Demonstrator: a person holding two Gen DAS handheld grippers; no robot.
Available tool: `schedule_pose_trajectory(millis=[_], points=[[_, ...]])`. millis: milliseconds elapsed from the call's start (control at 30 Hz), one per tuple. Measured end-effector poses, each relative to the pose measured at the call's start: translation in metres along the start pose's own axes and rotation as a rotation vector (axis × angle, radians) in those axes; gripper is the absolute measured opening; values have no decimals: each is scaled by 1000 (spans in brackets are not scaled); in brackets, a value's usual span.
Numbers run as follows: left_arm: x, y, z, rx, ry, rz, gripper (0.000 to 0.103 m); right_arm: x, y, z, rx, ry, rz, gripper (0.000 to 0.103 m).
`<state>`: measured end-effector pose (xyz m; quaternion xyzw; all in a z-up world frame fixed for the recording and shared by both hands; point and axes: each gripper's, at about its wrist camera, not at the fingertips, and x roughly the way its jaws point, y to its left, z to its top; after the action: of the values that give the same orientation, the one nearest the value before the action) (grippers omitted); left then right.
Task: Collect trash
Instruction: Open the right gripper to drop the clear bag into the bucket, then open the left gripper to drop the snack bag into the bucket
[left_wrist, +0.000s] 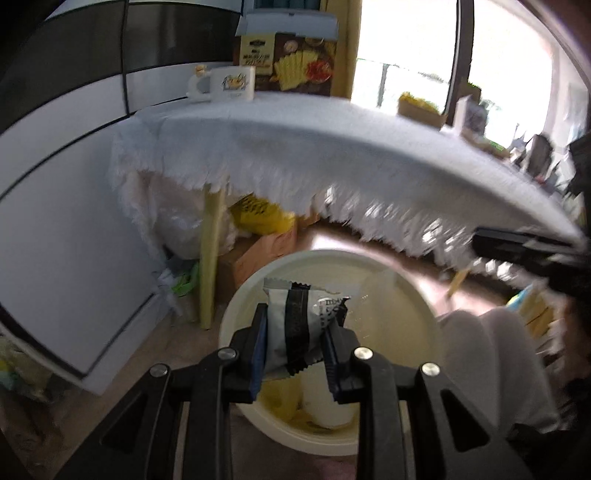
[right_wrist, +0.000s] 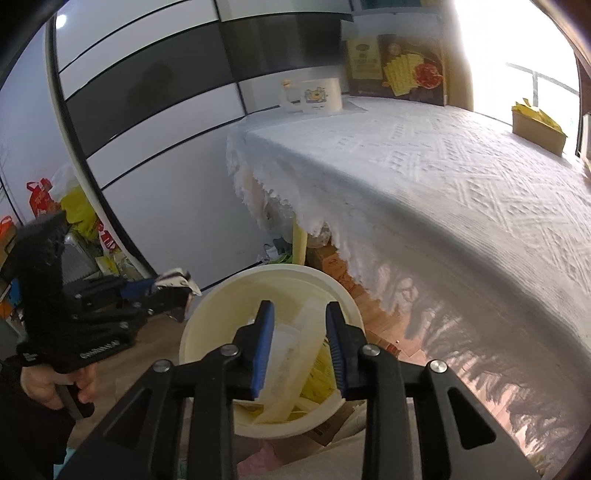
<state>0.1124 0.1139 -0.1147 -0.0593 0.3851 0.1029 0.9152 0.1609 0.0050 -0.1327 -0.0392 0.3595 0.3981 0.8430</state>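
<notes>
Left gripper (left_wrist: 295, 343) pinching grey-black snack wrapper (left_wrist: 295, 325) – wrapper upright, long axis roughly vertical, hanging over cream bin (left_wrist: 236, 306), mouth directly beneath. Right gripper (right_wrist: 300, 343) spread, empty, over same bin. Left nearer the drop – judged next: release straight down.

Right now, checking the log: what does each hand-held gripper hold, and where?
Left hand-held gripper pinches the snack wrapper by its lower half; right hand-held gripper holds nothing.
</notes>
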Motion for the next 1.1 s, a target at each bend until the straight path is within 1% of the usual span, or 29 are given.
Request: schedule_pose_trajectory(millis=[67, 133, 200, 300, 400, 567, 767, 933, 1100], points=[[6, -2, -1, 3, 17, 7, 26, -3, -4, -2, 11, -3, -2, 27], [10, -2, -1, -15, 39, -8, 32, -5, -7, -4, 17, -5, -2, 27], [12, -2, 0, -32, 46, -14, 44, -6, -9, -6, 23, -4, -2, 27], [10, -4, 1, -42, 38, -15, 51, -8, -11, -8, 30, -6, -2, 27], [5, -6, 1, -47, 33, -25, 54, -9, -10, -10, 34, -6, -4, 27], [-5, -11, 0, -47, 25, -35, 54, -12, -11, -12, 39, 0, -6, 27], [-27, -21, 1, -35, -29, -57, 55, -21, -8, -18, 33, 6, -14, 27], [-40, -31, 2, -24, -56, -88, 56, -33, -8, -25, 30, 6, -28, 27], [-56, -42, 4, -3, -90, -112, 57, -48, -11, -34, 34, -2, -45, 30]])
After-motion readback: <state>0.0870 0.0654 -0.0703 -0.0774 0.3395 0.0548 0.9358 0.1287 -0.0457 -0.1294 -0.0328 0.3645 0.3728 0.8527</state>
